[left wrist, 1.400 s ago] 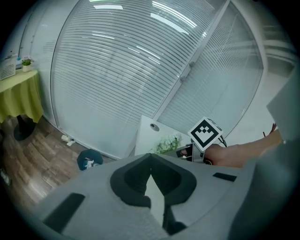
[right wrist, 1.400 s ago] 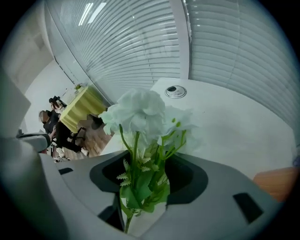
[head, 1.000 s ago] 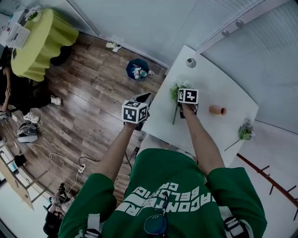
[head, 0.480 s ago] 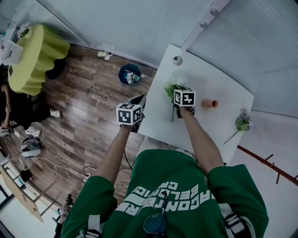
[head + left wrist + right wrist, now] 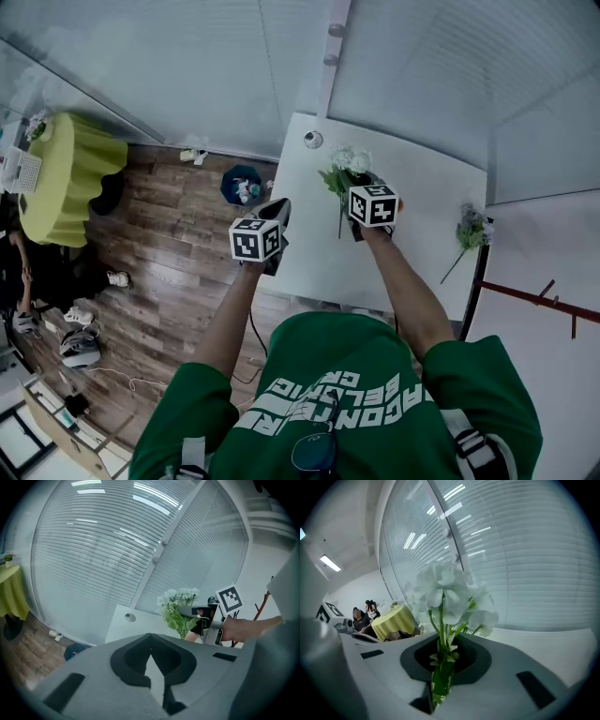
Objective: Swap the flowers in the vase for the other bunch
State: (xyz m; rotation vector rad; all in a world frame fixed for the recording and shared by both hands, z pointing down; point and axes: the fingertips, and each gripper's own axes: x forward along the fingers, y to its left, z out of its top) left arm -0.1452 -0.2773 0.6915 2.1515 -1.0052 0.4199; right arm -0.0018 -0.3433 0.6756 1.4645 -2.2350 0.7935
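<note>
In the head view my right gripper is above the white table, shut on the stems of a white-flowered bunch with green leaves. Its jaws have just been closing, and the stems stand pinched between them in the right gripper view, where the white bunch rises upright from the right gripper. My left gripper hovers at the table's left edge, its tips together with nothing in them. A second bunch lies on the table's right side. No vase shows in any view.
A small round metal thing sits at the table's far left corner. A blue bin stands on the wood floor left of the table. Slatted blinds close off the far side. A yellow-green covered table stands far left.
My right gripper has risen from the table with the white bunch in it. My left gripper has moved up toward the table's edge. The orange vase seen before is out of sight.
</note>
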